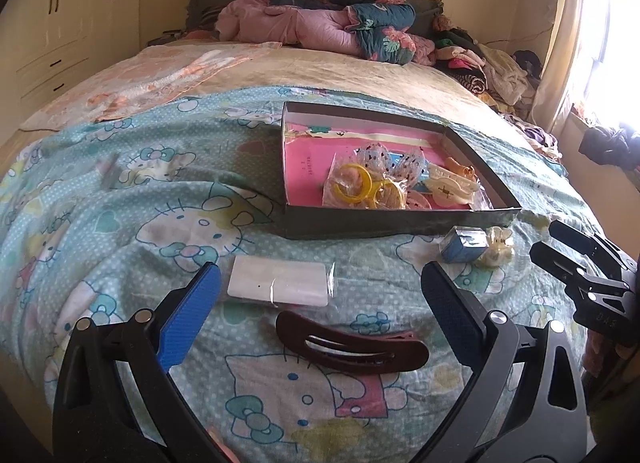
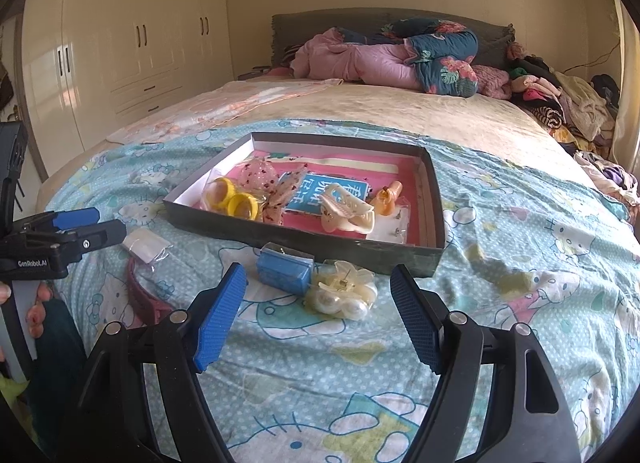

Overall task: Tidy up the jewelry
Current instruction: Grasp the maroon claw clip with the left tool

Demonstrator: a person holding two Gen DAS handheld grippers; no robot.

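On the cartoon-print bedsheet (image 2: 520, 247), near me, lie the loose pieces: a dark brown curved hair clip (image 1: 352, 347), a white flat packet (image 1: 280, 287) in clear plastic just beyond it, a small blue box (image 2: 284, 273) and, touching it, a cream flower clip with pearls (image 2: 344, 295). In my right view the brown clip is half hidden behind the right gripper's finger. Farther away the shallow dark tray (image 2: 304, 241) holds yellow rings (image 2: 236, 199), dotted bows, a cream claw clip (image 2: 348, 211) and a small orange clip; the small parts inside I cannot read well. My left gripper (image 1: 320, 303) is spread over the packet and brown clip, touching nothing. My right gripper (image 2: 318, 311) is also spread, empty, above the flower clip.
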